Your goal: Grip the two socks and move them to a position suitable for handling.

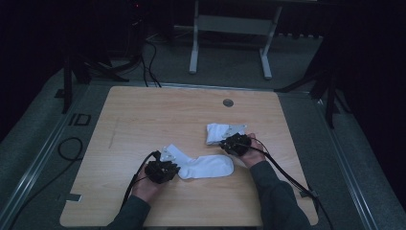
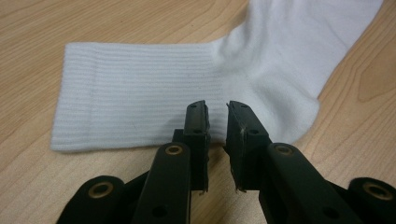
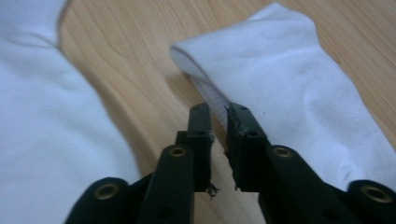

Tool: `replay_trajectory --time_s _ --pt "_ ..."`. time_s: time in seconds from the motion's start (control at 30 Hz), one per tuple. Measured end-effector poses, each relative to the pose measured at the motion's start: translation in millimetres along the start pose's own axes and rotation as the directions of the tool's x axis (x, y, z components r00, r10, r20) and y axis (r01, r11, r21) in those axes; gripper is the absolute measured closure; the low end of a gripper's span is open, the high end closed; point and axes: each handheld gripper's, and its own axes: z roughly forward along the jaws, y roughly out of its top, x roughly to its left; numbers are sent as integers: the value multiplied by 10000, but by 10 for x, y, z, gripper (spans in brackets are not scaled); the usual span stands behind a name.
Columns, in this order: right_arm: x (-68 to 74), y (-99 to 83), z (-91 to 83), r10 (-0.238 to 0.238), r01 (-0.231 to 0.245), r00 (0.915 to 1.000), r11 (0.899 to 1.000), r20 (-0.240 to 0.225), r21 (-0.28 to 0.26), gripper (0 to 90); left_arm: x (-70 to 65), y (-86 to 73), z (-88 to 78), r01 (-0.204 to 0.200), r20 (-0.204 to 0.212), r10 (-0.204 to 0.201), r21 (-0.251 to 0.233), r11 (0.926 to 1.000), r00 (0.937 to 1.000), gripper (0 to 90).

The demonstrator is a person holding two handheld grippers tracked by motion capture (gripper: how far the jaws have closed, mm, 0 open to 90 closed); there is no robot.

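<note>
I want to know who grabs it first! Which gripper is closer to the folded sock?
Right. The right gripper sits at the folded sock's edge; the left gripper is farther off, at the flat sock's cuff.

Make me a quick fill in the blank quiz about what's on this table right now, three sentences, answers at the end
1. The two socks on the table are ____ in colour.
2. The flat sock lies nearest the ____ gripper.
3. The folded sock sits by the ____ gripper.

Missing words: white; left; right
</note>
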Motion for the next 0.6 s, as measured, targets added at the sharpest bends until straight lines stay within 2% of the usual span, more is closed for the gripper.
replay_trajectory --time_s 0.27,0.4,0.47,0.6 --pt "-102 12 145 0 -6 9999 9989 129 460 703 -5 0 9 -20 17 20 38 10000 10000 783" --pt "-182 19 202 434 -435 9991 9977 25 511 713 -7 -1 12 -8 28 8 36 10000 10000 783" --pt "-218 29 219 637 -634 9980 9964 -28 569 746 -8 -1 14 -27 24 27 59 10000 10000 783" --pt "-261 44 234 785 -793 9968 9948 148 636 875 -16 -1 17 -42 30 42 60 10000 10000 783"
